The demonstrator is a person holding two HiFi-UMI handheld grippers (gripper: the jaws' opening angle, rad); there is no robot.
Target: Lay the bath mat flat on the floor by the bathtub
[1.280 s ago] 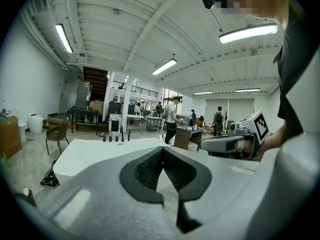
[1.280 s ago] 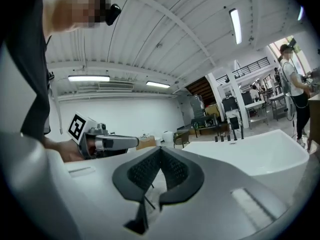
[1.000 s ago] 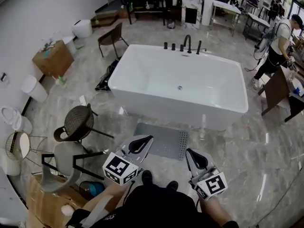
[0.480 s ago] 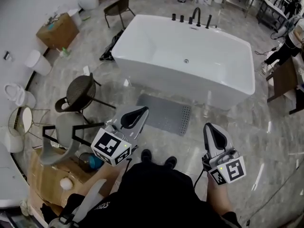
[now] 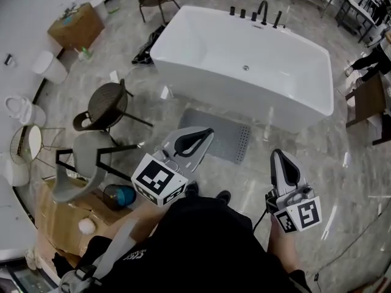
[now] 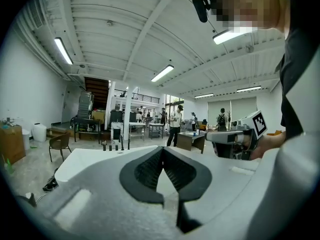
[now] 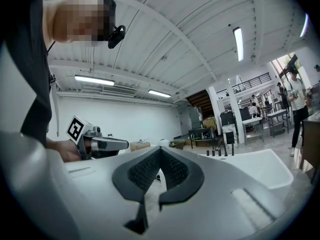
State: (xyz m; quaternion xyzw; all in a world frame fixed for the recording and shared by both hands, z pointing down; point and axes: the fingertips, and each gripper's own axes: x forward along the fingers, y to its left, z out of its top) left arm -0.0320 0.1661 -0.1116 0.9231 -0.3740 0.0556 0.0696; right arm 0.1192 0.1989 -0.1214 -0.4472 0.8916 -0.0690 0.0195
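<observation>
A grey bath mat (image 5: 217, 134) lies flat on the marble floor, along the near side of the white bathtub (image 5: 244, 66). My left gripper (image 5: 204, 133) is held up in front of the person's chest, shut and empty, its tips over the mat's near left corner in the head view. My right gripper (image 5: 280, 156) is raised at the right, also shut with nothing in it, pointing toward the tub. In the left gripper view the left gripper (image 6: 162, 149) aims level across the bathtub (image 6: 95, 159). In the right gripper view the right gripper (image 7: 160, 149) does the same toward the bathtub (image 7: 260, 166).
A dark wicker chair (image 5: 104, 105) and a grey chair (image 5: 79, 170) stand left of the mat. Cardboard boxes (image 5: 61, 224) and a blue bottle (image 5: 122, 195) sit at lower left. A dark table (image 5: 366, 102) stands at the right. Black taps (image 5: 263, 11) rise at the tub's far rim.
The head camera tilted further down, so the tub and mat moved up the picture. Both grippers rose and stayed shut; the right one swung out to the right.
</observation>
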